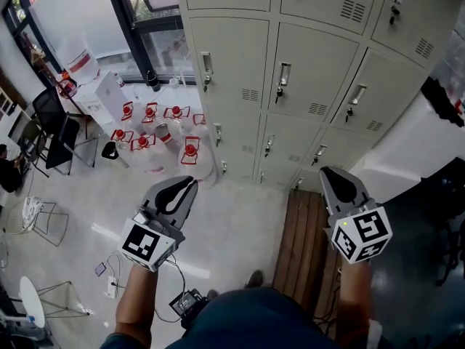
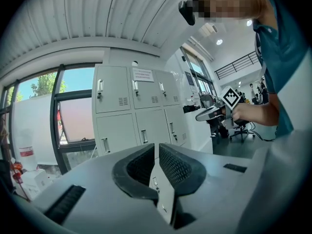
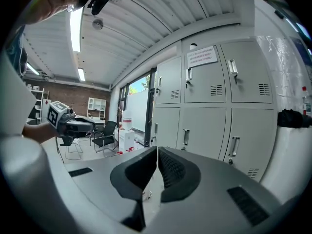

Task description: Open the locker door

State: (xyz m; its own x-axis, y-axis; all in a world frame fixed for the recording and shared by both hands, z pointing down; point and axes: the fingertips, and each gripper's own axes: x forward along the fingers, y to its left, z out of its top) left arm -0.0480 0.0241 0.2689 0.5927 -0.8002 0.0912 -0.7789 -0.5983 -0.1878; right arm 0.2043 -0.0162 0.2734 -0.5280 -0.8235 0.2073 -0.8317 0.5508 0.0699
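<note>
A bank of pale grey lockers fills the top of the head view, each door shut with a small metal handle. My left gripper hangs over the floor in front of the lockers' lower left, jaws shut and empty. Further right, my right gripper is held near the bottom row of doors, also shut with nothing in it. In the left gripper view the shut jaws point at the lockers, well short of them. The right gripper view shows its closed jaws aimed at the locker doors.
Several clear water bottles with red caps stand on the floor left of the lockers. A wooden bench lies beneath my right gripper. Black chairs are at far left. A white covered object stands right of the lockers. Cables and a small device lie by the person's feet.
</note>
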